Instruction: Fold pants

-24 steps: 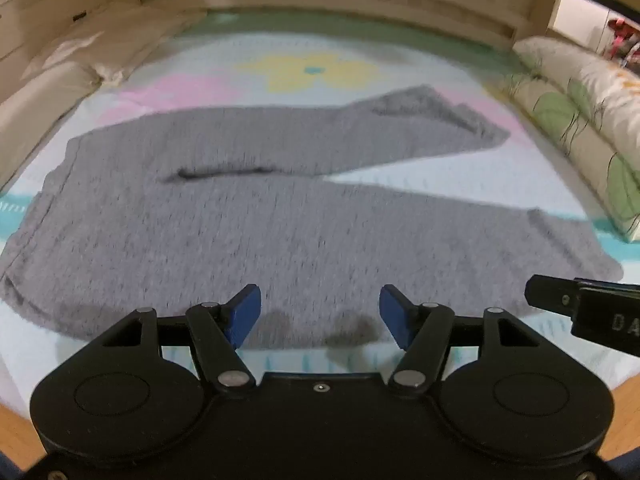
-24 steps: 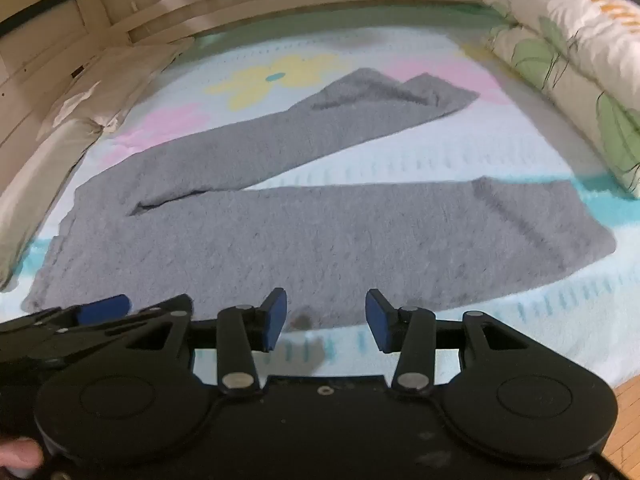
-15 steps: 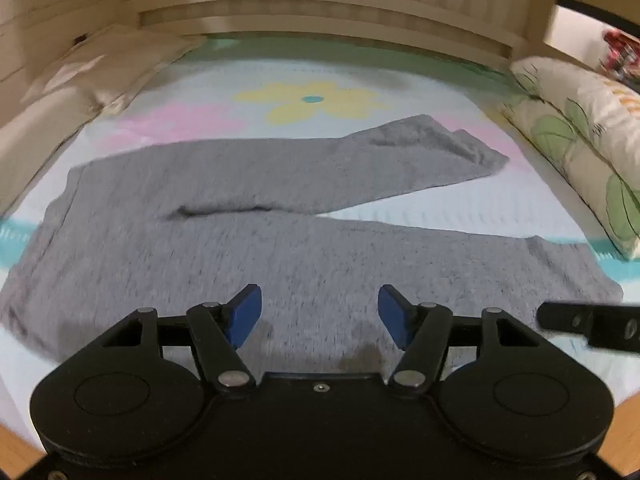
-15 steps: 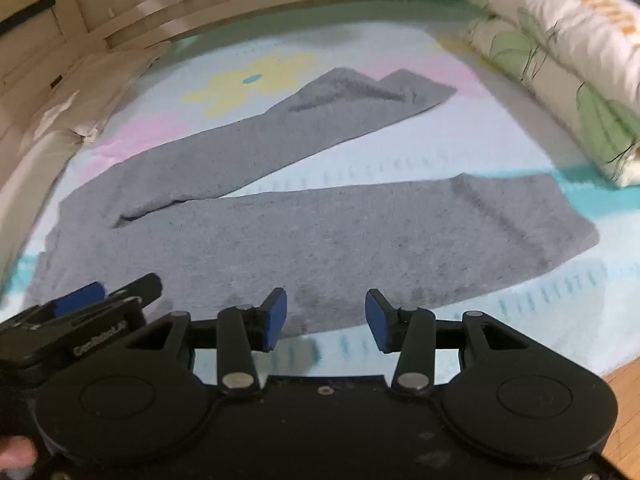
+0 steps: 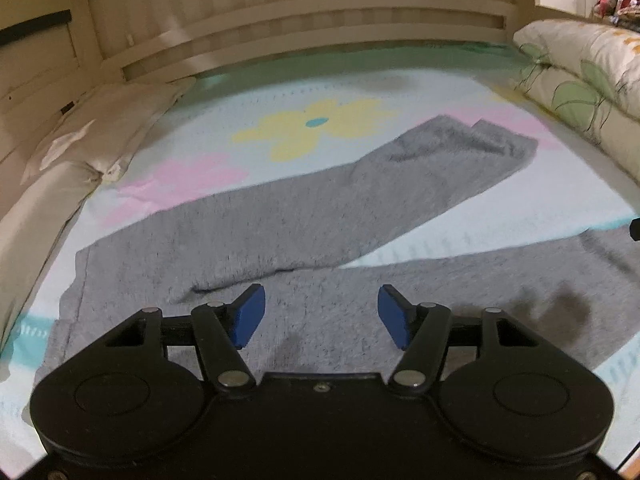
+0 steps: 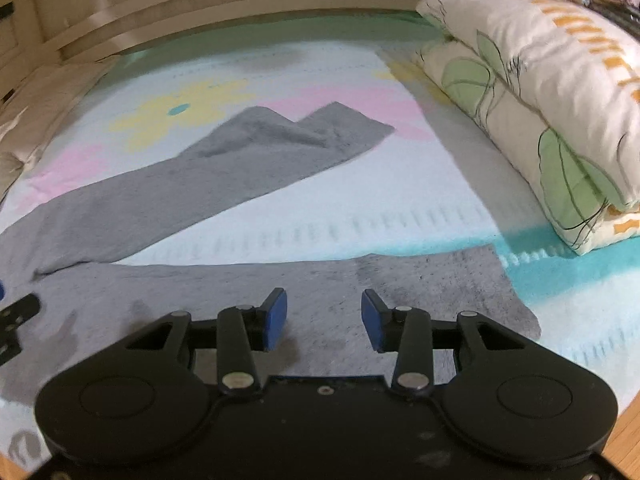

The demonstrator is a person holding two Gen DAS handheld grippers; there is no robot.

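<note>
Grey fleece pants (image 5: 304, 220) lie spread flat on a bed, legs splayed in a V toward the right. In the right wrist view the pants (image 6: 240, 168) show both legs; the near leg's cuff ends at the right (image 6: 500, 292). My left gripper (image 5: 320, 316) is open and empty, above the near leg close to the crotch. My right gripper (image 6: 322, 320) is open and empty, above the near leg toward its cuff. The left gripper's tip shows at the left edge of the right wrist view (image 6: 16, 316).
The bedsheet (image 5: 320, 120) is pale blue with yellow and pink flowers. A folded floral quilt (image 6: 540, 120) lies along the right side. Beige pillows (image 5: 80, 132) lie along the left. A wooden headboard (image 5: 312, 32) runs across the back. Wood floor (image 6: 628, 440) shows at bottom right.
Both grippers have moved forward over the near leg and apart, the left toward the crotch, the right toward the cuff. Both stay open.
</note>
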